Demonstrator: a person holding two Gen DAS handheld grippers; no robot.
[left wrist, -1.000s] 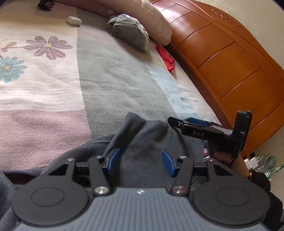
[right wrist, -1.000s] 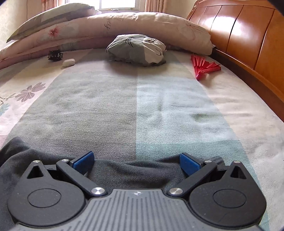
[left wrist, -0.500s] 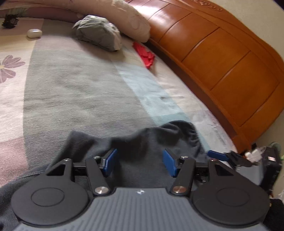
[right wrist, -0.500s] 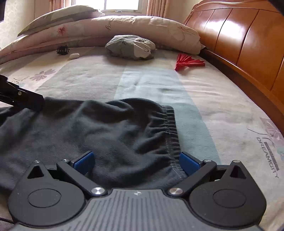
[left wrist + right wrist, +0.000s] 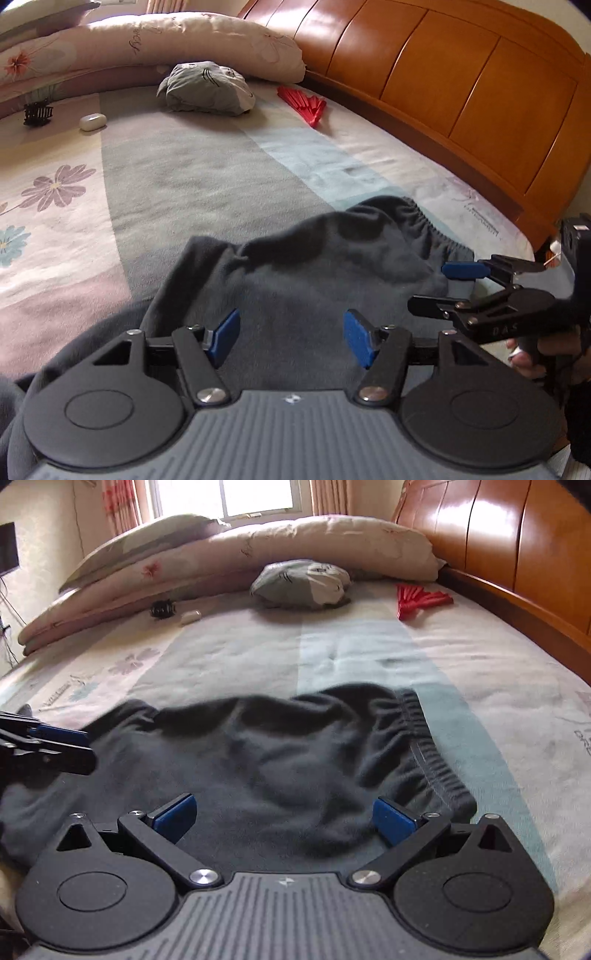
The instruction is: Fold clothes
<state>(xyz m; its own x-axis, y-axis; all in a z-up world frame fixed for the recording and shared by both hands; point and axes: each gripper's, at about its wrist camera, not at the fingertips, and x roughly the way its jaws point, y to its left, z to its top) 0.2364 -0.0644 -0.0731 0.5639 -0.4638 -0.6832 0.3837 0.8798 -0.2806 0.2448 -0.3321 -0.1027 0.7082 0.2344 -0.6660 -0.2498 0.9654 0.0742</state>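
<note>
Dark grey trousers (image 5: 314, 266) with an elastic waistband (image 5: 424, 738) lie rumpled on the bed. My left gripper (image 5: 291, 338) hovers open just over the cloth, nothing between its blue pads. In the right wrist view the trousers (image 5: 280, 760) spread in front of my right gripper (image 5: 284, 818), which is open wide above the cloth near the waistband. The right gripper (image 5: 469, 284) also shows in the left wrist view at the right, held by a hand (image 5: 532, 354), open beside the waistband. The left gripper (image 5: 48, 746) appears at the left edge of the right wrist view.
The bed's striped, flowered cover (image 5: 177, 173) stretches ahead. A grey bundle (image 5: 207, 88), a red fan (image 5: 306, 105), a small white case (image 5: 92, 121) and a black clip (image 5: 37, 112) lie far off near long pillows (image 5: 258, 554). A wooden headboard (image 5: 461, 85) runs along the right.
Both grippers have pulled back from the trousers, which now lie further ahead with the waistband in sight. The left view has swung towards the pillows. Both stay open.
</note>
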